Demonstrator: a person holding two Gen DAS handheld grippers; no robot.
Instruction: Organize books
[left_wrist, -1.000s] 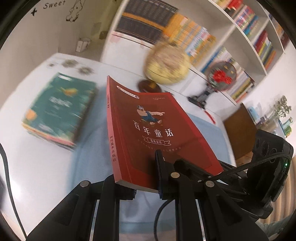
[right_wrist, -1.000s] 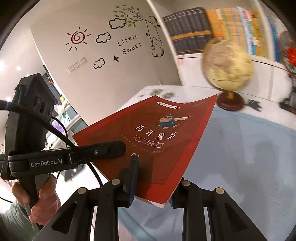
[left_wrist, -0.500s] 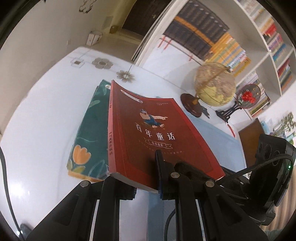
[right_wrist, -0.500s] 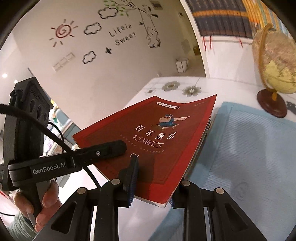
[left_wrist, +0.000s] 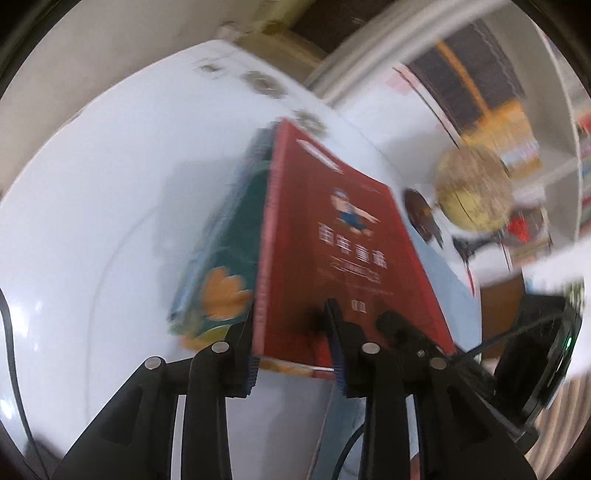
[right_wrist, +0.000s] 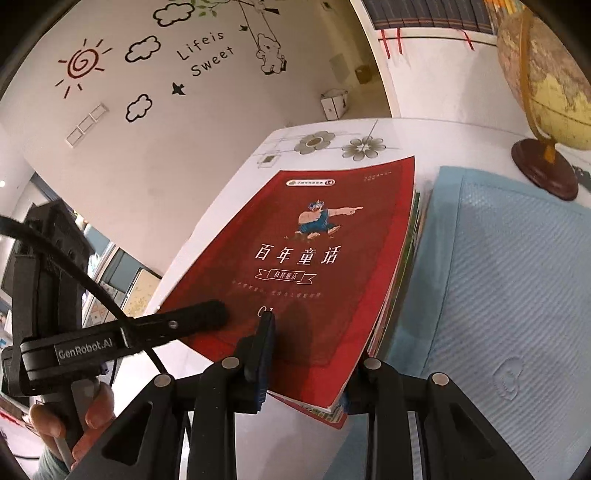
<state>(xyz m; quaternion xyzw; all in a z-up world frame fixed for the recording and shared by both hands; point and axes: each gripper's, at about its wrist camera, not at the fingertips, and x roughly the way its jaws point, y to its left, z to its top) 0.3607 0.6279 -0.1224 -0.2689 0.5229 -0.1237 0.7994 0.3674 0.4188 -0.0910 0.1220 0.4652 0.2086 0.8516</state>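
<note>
1. Left wrist view: left gripper (left_wrist: 291, 347) with jaws opening around the near edge of the red book (left_wrist: 332, 258); spine-side pad no longer pressed tight as it was a second ago, book still between the jaws; frame heavily blurred, so exact contact hard to judge.
2. Right wrist view: right gripper (right_wrist: 306, 362) clamped shut on the near edge of the same red book (right_wrist: 306, 251); no sign of release on this side.
3. Changed over the last second: red book brought from mid-air above the blue mat down onto the green book (left_wrist: 218, 266) at centre left of the left view; now lying on the stack, edges of lower books (right_wrist: 402, 273) peeking out along its right side in the right view.
4. Meaning for the task, as a judgement: placement of this book nearly done; left side letting go first, right side likely to follow; slight overhang at the near edge may need squaring.
5. Surface (left_wrist: 110, 221): white and glossy, flower decals (right_wrist: 340, 144) at its far edge; pale blue mat (right_wrist: 498, 266) just beside the stack on the right.
6. Room: globe (right_wrist: 546, 74) on a wooden base at upper right; white wall with sun, clouds and "Life is Sweet" lettering (right_wrist: 205, 51) at upper left; bookshelves blurred at upper right of the left view; a hand (right_wrist: 70, 417) on the other gripper's handle at lower left.
</note>
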